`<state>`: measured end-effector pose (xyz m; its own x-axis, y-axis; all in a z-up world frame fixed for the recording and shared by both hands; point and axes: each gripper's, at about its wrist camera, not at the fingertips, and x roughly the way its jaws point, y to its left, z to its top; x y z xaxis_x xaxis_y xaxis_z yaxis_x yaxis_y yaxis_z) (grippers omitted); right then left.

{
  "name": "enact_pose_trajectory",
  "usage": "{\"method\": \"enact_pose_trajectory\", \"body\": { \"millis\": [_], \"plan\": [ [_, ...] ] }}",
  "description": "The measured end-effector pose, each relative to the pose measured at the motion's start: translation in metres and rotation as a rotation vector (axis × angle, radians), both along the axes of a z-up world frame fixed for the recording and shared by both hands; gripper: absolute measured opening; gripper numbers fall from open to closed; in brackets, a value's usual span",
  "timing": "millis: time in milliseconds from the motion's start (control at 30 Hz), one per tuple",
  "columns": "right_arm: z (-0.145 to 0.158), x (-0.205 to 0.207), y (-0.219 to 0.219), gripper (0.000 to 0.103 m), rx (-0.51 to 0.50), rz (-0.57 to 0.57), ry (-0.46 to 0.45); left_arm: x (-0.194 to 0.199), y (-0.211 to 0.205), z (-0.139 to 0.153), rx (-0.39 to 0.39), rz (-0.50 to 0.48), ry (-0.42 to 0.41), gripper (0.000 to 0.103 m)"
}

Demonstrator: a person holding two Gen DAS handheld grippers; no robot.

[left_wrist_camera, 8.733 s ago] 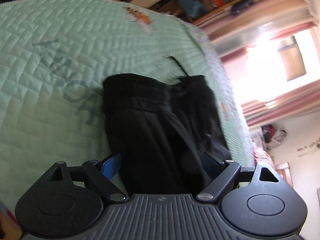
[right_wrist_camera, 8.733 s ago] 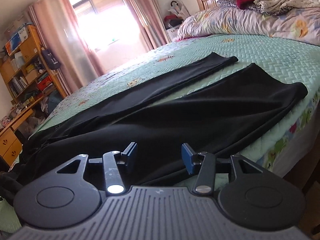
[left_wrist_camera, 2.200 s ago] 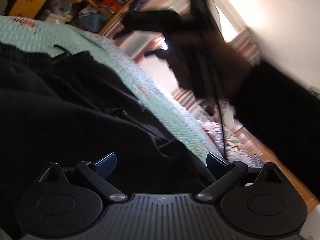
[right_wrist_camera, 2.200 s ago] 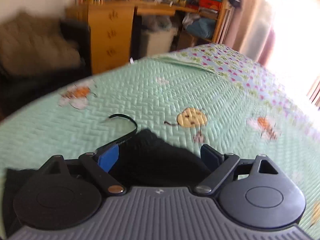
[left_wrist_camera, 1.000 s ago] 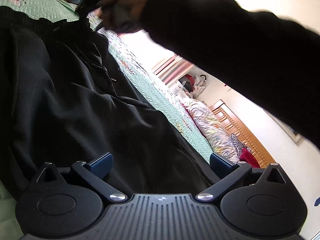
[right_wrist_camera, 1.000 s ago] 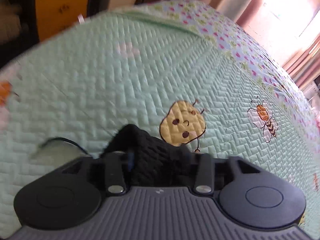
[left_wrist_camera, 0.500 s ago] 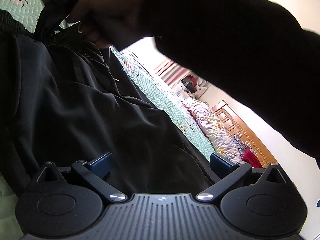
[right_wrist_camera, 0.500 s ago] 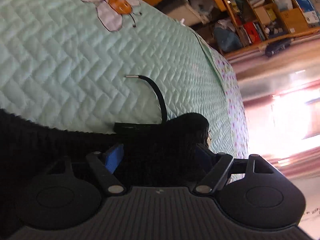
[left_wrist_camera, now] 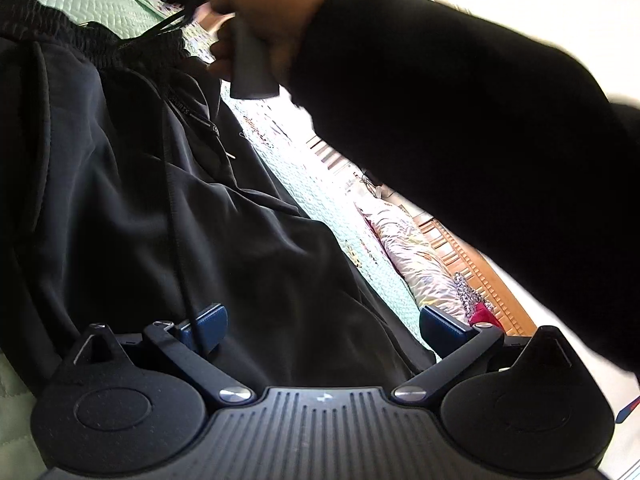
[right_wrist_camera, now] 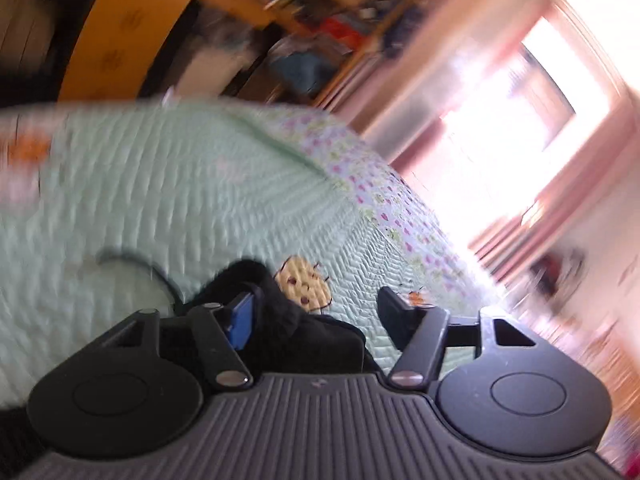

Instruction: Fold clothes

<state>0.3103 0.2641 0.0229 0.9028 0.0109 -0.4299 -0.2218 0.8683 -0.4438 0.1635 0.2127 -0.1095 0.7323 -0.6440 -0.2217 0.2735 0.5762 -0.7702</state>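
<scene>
1. Left wrist view: the left claw point(left_wrist_camera: 322, 322) stands with its blue pads wide apart, low over the black trousers point(left_wrist_camera: 120, 200), with nothing clamped between them. A black drawstring point(left_wrist_camera: 176, 216) runs down the cloth to the left pad. The trousers lie on the green quilted bed point(left_wrist_camera: 108, 4), their elastic waistband towards the far edge. A hand point(left_wrist_camera: 260, 12) in a black sleeve point(left_wrist_camera: 460, 120) grips a grey handle above the waistband.

2. Right wrist view, blurred: the right claw point(right_wrist_camera: 316, 312) has its jaws closing. A bunch of black trouser cloth point(right_wrist_camera: 280, 320) sits against its left pad; the right pad stands clear of it. The cloth lies near the bed's corner.
</scene>
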Motion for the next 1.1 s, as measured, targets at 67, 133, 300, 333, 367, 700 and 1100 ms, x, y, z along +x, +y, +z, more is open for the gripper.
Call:
{"method": "enact_pose_trajectory", "body": {
  "millis": [67,133,300,333,367,700,1100],
  "plan": [
    [0.011,-0.012,-0.035,0.066,0.16,-0.05,-0.015,0.0,0.0,0.0,0.003,0.0,-0.002,0.102],
    [0.017,-0.019,-0.068,0.066,0.204,-0.138,-0.045,-0.001,0.0,0.0,0.009,-0.003,-0.005,0.102],
    [0.0,-0.012,-0.168,0.07,0.361,-0.393,0.05,-0.001,-0.004,-0.001,0.049,-0.02,-0.019,0.102],
    [-0.008,-0.013,-0.189,0.07,0.403,-0.436,0.095,-0.002,-0.003,-0.001,0.051,-0.02,-0.02,0.102],
    [-0.017,-0.018,-0.208,0.07,0.449,-0.463,0.136,-0.001,-0.003,-0.001,0.047,-0.02,-0.02,0.102],
    [-0.012,-0.025,-0.211,0.082,0.617,-0.17,0.127,-0.002,0.014,-0.011,-0.122,-0.009,-0.028,0.102],
    [-0.027,-0.101,-0.257,0.092,0.668,-0.054,0.247,-0.01,0.05,-0.018,-0.31,-0.009,-0.083,0.102]
  ]
}}
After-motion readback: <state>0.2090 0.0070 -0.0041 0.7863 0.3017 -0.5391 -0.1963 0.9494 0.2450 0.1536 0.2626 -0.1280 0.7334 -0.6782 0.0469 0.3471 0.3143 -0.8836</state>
